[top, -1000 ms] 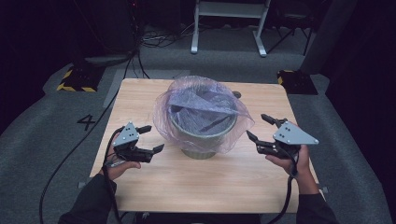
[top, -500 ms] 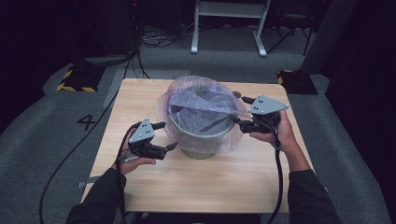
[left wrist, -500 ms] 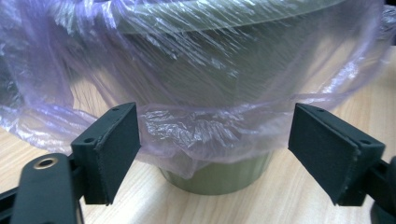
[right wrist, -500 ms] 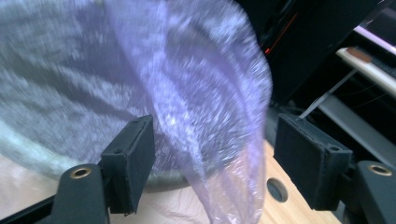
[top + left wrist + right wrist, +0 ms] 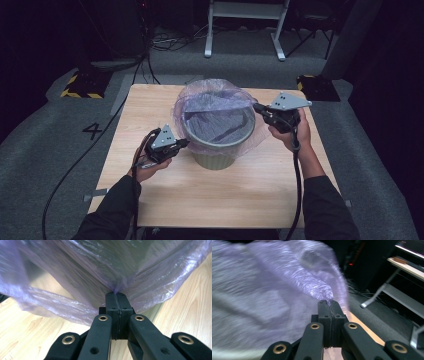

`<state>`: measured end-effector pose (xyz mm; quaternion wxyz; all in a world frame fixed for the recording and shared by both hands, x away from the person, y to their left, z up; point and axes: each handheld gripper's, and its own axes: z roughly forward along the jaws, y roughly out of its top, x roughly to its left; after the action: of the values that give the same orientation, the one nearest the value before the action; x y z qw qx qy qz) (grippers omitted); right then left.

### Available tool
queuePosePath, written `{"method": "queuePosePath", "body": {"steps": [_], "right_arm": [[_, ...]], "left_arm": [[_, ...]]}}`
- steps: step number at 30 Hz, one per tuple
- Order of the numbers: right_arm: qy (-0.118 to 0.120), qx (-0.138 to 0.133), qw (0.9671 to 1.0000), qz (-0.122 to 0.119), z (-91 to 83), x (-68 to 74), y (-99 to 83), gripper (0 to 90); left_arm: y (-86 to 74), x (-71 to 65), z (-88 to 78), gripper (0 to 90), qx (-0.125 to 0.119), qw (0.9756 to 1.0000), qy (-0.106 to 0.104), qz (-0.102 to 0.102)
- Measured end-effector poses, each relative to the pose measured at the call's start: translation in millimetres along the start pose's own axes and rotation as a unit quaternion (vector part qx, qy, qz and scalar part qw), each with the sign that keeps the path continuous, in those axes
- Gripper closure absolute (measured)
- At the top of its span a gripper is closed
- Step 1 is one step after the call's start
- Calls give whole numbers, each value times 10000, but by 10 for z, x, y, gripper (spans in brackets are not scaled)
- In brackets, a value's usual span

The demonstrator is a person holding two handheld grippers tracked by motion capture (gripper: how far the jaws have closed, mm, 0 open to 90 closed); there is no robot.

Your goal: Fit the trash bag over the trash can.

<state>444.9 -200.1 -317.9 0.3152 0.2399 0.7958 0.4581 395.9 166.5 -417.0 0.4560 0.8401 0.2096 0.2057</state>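
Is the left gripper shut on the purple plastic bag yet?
Shut on it: the left gripper pinches a gather of the purple plastic bag.

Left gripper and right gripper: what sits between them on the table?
In the high view, the grey bin with its purple bag stands between the left gripper and right gripper, each pinching the bag's edge.

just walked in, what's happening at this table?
A person holds a gripper in each hand at a grey bin lined with a purple plastic bag on a wooden table. The left gripper has just closed on the bag's loose film at the near left rim; the right gripper has just closed on it at the right rim.
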Motion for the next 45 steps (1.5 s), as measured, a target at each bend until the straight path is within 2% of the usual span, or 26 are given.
{"method": "queuePosePath", "body": {"steps": [3, 6, 10, 12, 16, 18, 21, 22, 24, 27, 31, 36, 40, 43, 45], "right_arm": [[-247, -94, 9988, 403, 47, -112, -18, 900], [-483, -65, 9954, 830, 118, -223, -44, 899], [-701, 169, 9908, 1143, 242, -320, -94, 897], [-821, 361, 9888, 1190, 318, -364, -141, 896], [-780, 655, 9848, 1409, 475, -427, -280, 896], [-723, 742, 9838, 1460, 533, -412, -342, 896], [-610, 862, 9824, 1539, 611, -374, -440, 896], [-568, 881, 9823, 1551, 628, -361, -471, 896], [-521, 886, 9817, 1602, 642, -348, -527, 896], [-475, 900, 9806, 1676, 639, -347, -590, 896], [-446, 885, 9799, 1730, 629, -350, -643, 894], [-458, 778, 9800, 1771, 594, -363, -651, 883], [-498, 659, 9808, 1767, 551, -376, -613, 870], [-469, 550, 9825, 1716, 525, -384, -575, 860], [-445, 500, 9832, 1698, 515, -385, -549, 858]], "left_arm": [[-15, -16, 34, 898, 136, 9998, -77, 96], [-35, -19, 64, 898, 217, 9995, -182, 121], [-69, -45, 102, 898, 394, 9984, -333, 246], [-94, -76, 115, 898, 442, 9977, -377, 339], [-140, -124, 131, 898, 592, 9964, -408, 454], [-162, -133, 115, 898, 500, 9966, -484, 437], [-186, -143, 68, 893, 469, 9972, -402, 413], [-195, -143, 48, 851, 414, 9980, -309, 367], [-210, -123, -2, 666, 338, 9989, -232, 208], [-226, -70, -154, 439, 24, 9998, -134, -126], [-229, 26, -400, 290, -446, 9982, -52, -391], [-128, 182, -582, 238, -753, 9957, 104, -527], [53, 323, -696, 242, -1107, 9918, 323, -550], [211, 453, -691, 248, -1152, 9904, 498, -584], [315, 545, -646, 251, -1139, 9903, 484, -625]]}}
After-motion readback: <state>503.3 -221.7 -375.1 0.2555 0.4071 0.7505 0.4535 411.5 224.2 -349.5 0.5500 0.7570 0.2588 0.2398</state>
